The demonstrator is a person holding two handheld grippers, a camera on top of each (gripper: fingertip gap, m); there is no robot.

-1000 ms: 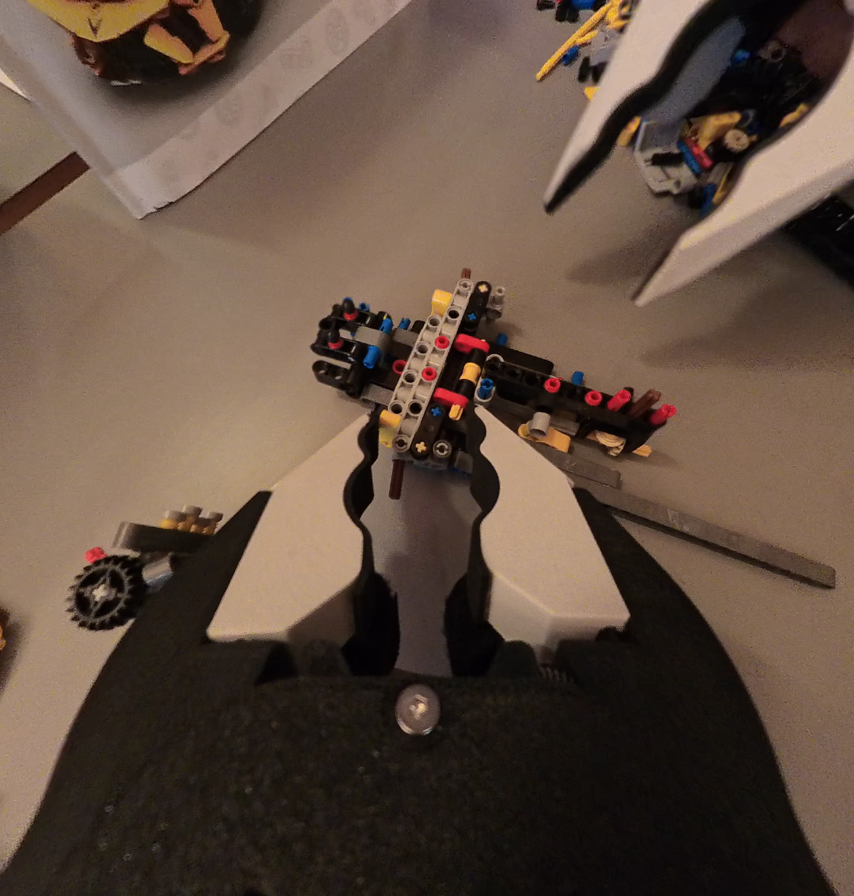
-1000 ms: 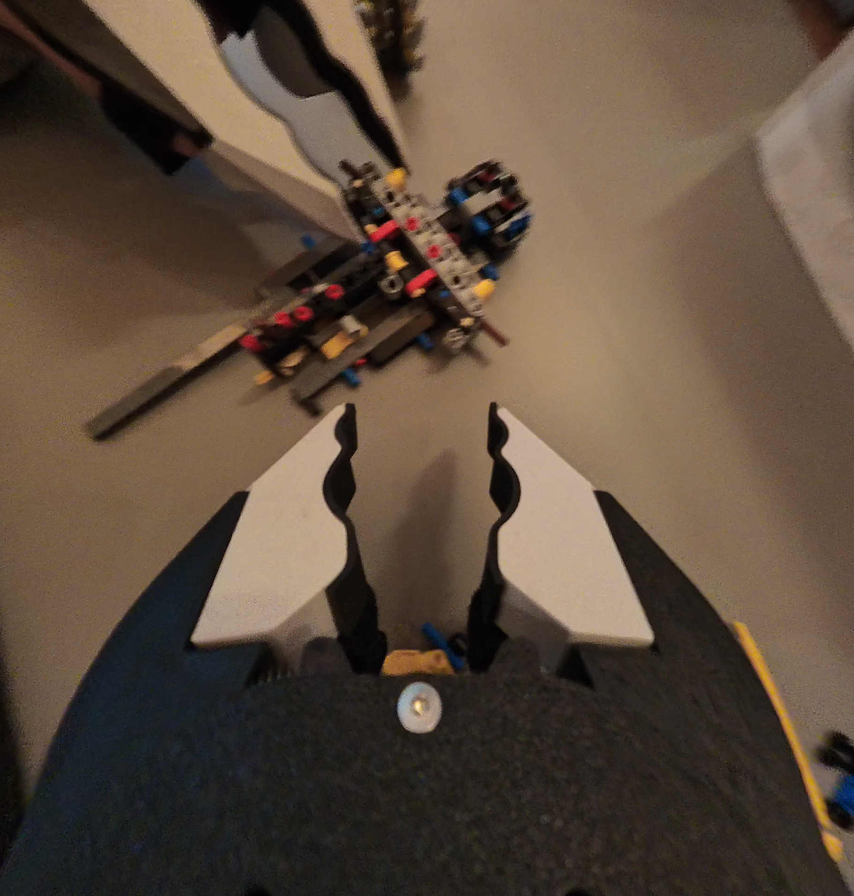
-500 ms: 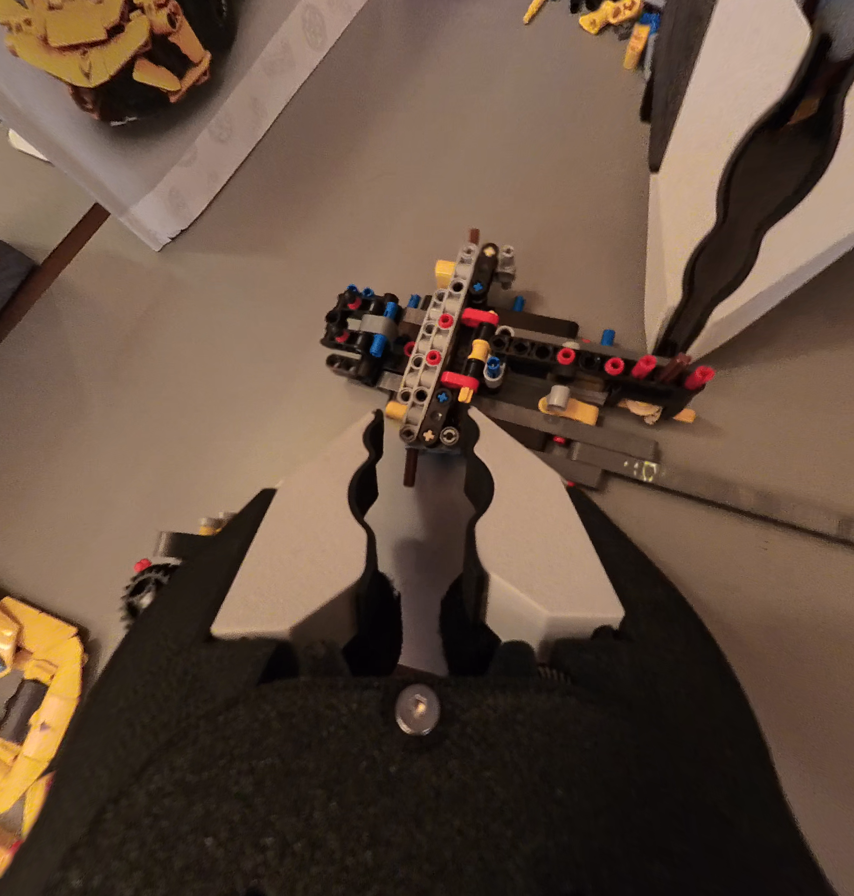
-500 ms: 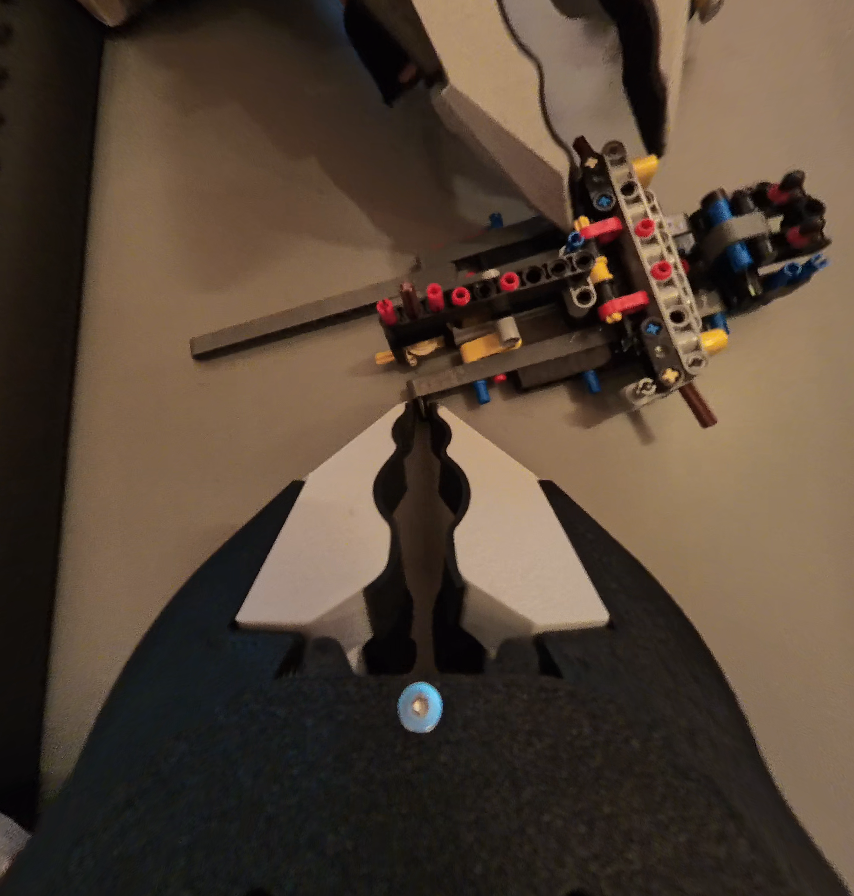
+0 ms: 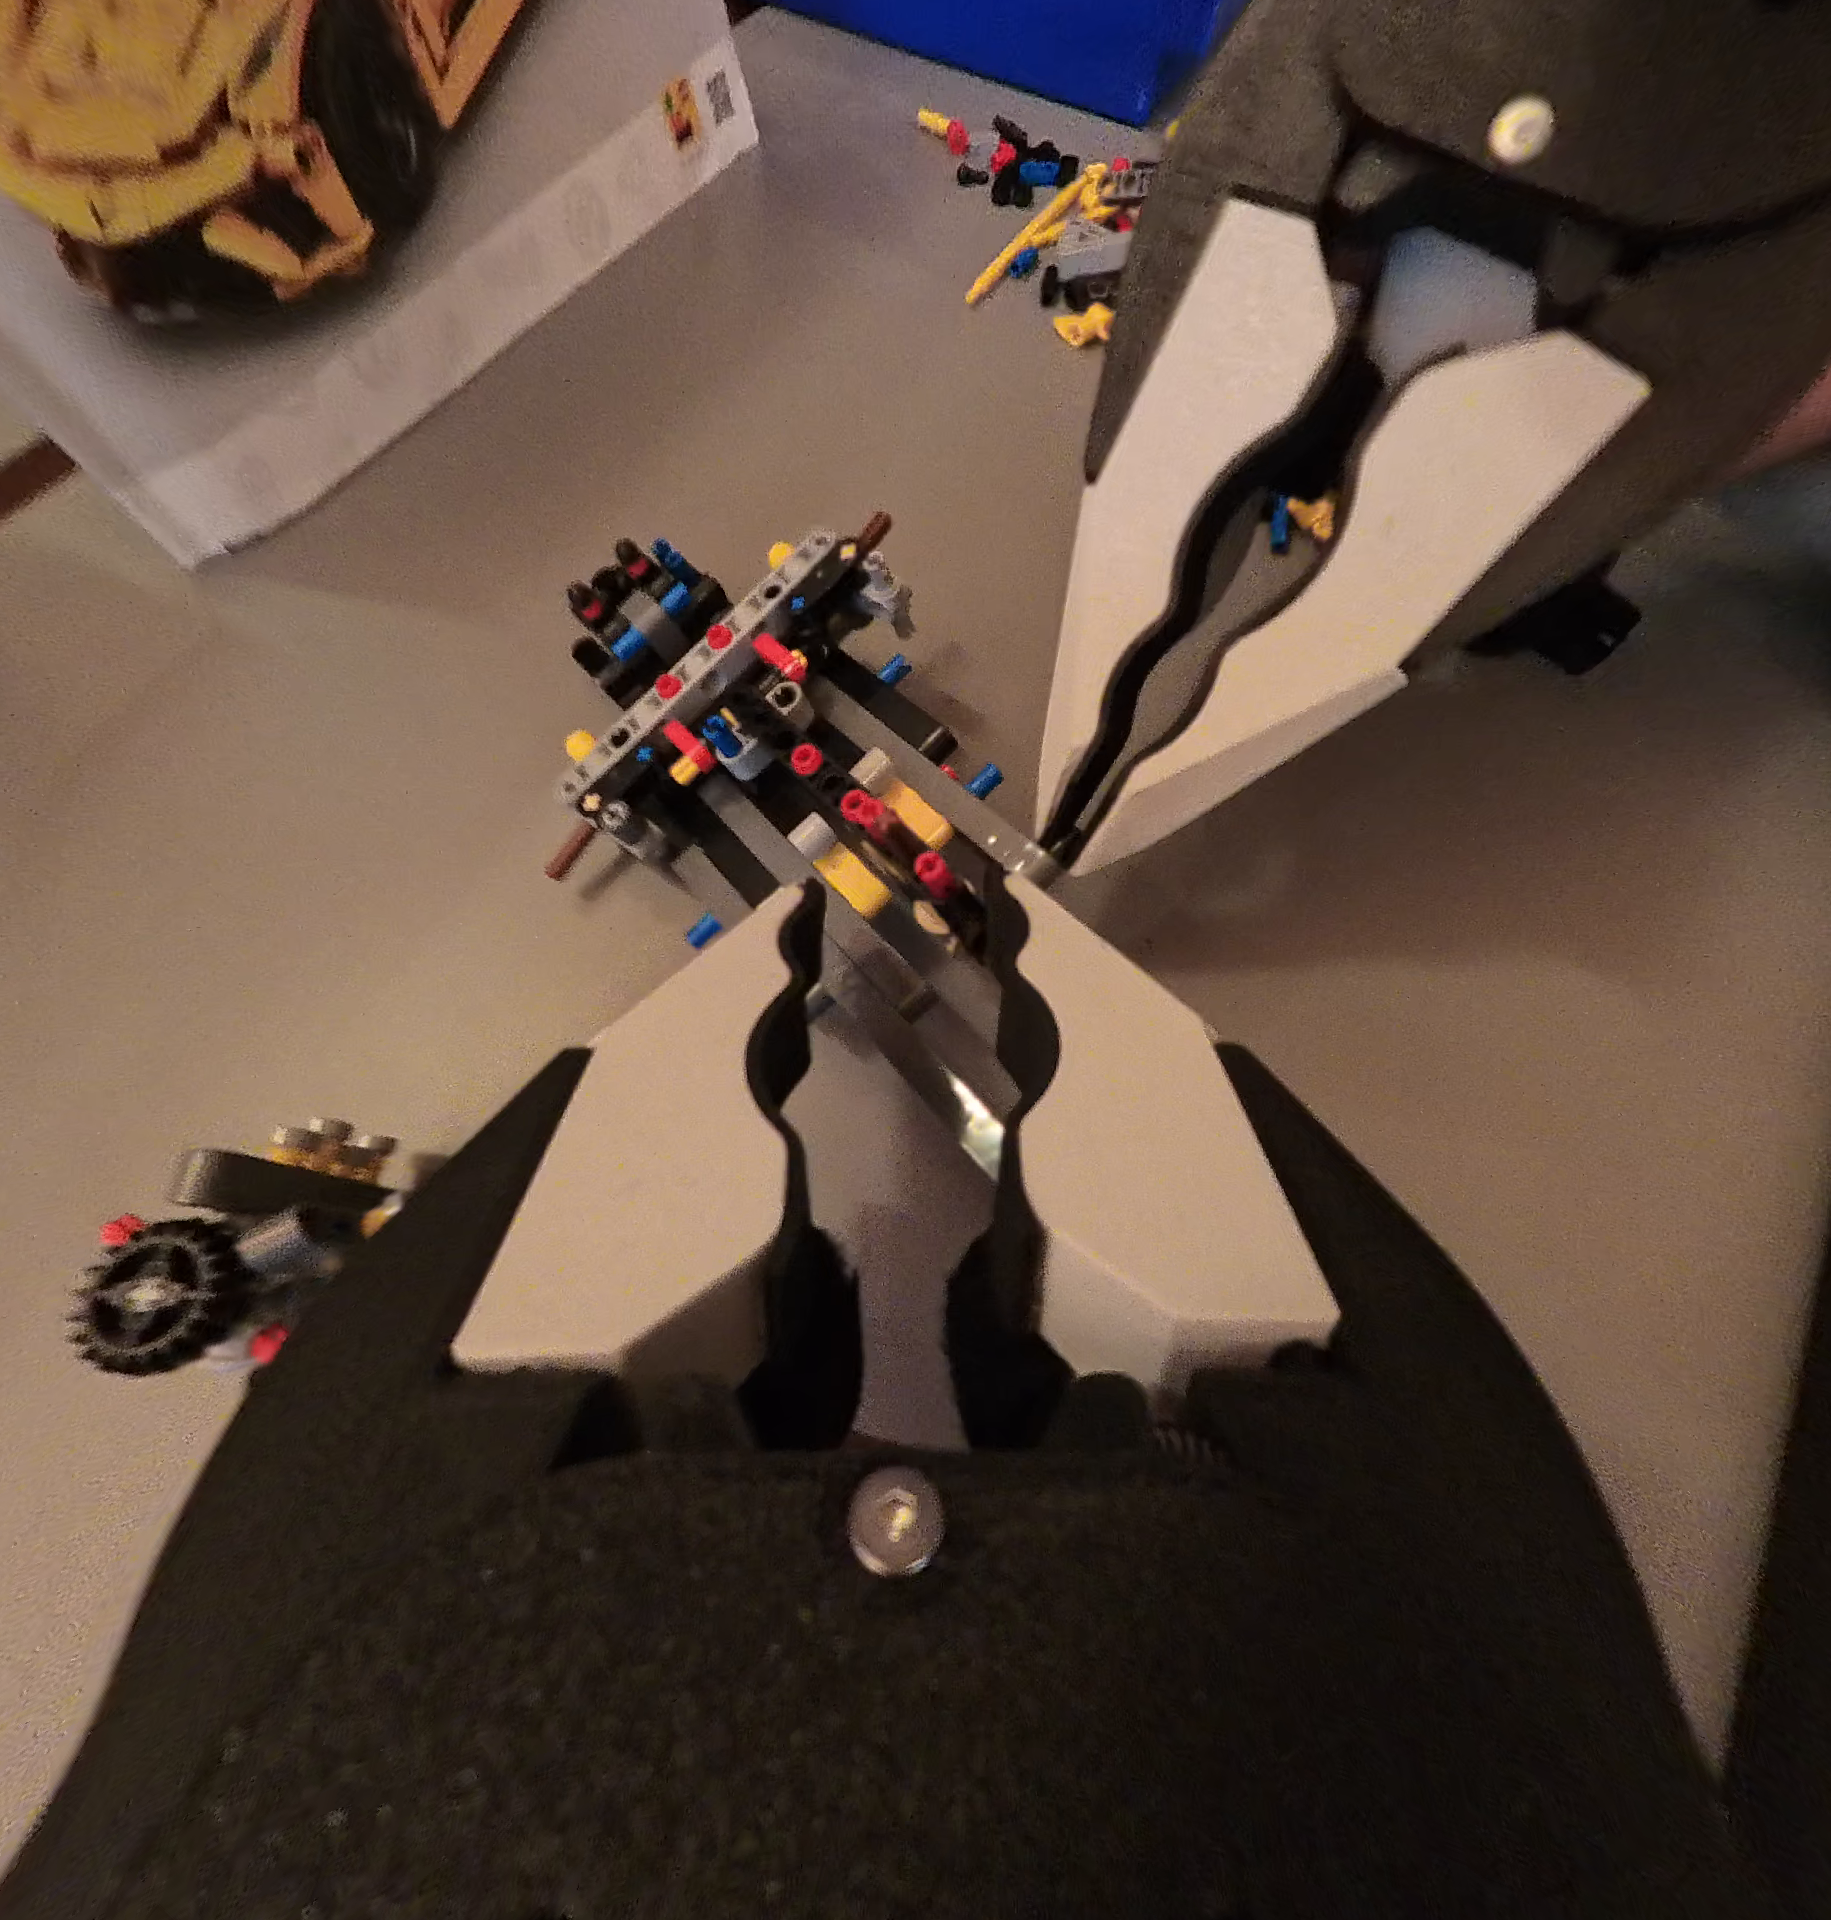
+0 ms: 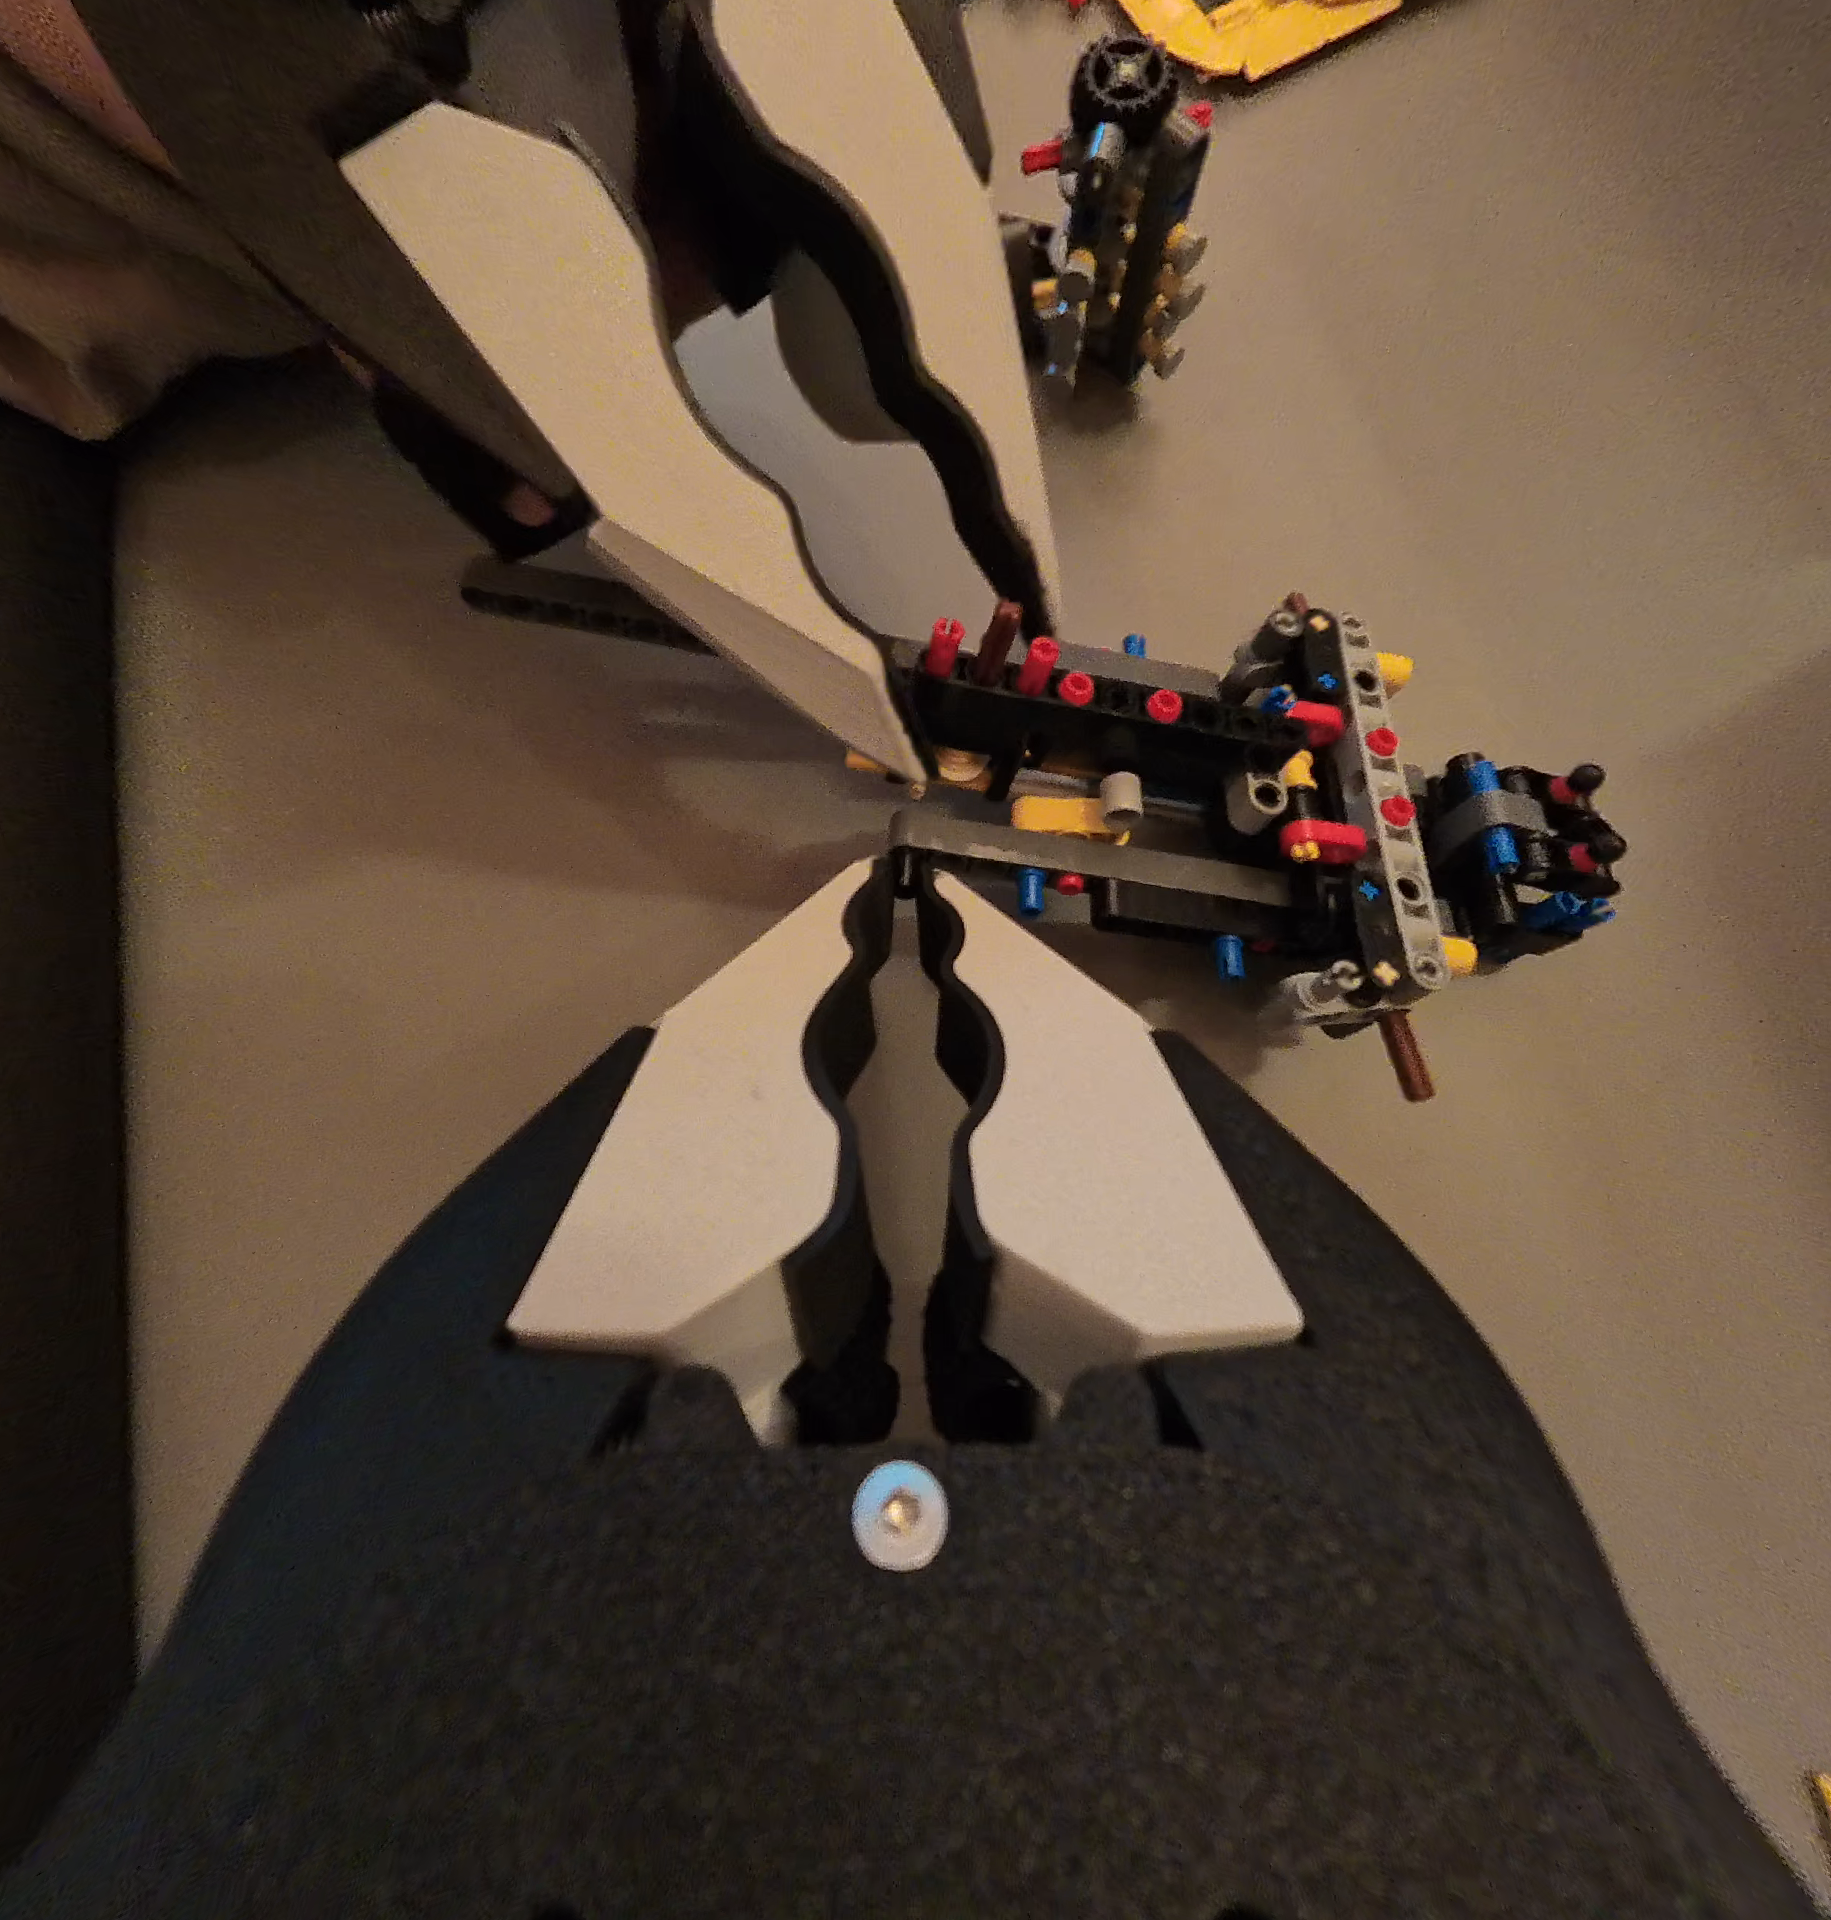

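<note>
On the grey table (image 5: 1410, 1039), centre: one part-built toy-brick frame of black and grey beams with red, blue and yellow pins (image 6: 1202, 769), gripped at both beams.
Left hand-held gripper (image 5: 900, 904), fingers parted, straddles its black beam end; right hand-held gripper (image 6: 903, 878) clenched on the grey beam's tip. Loose coloured pieces (image 5: 1046, 197) at 1 o'clock; black-geared sub-assembly (image 5: 194, 1268) at 8 o'clock. Build unfinished. Printed white cardboard box (image 5: 454, 301) at 11 o'clock, contents unseen.

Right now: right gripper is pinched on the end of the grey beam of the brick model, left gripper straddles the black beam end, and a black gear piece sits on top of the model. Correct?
One error: the black gear piece is not on the brick model. In the left wrist view it lies apart on the table, beside the left gripper. The right gripper does pinch the grey beam end.
</note>
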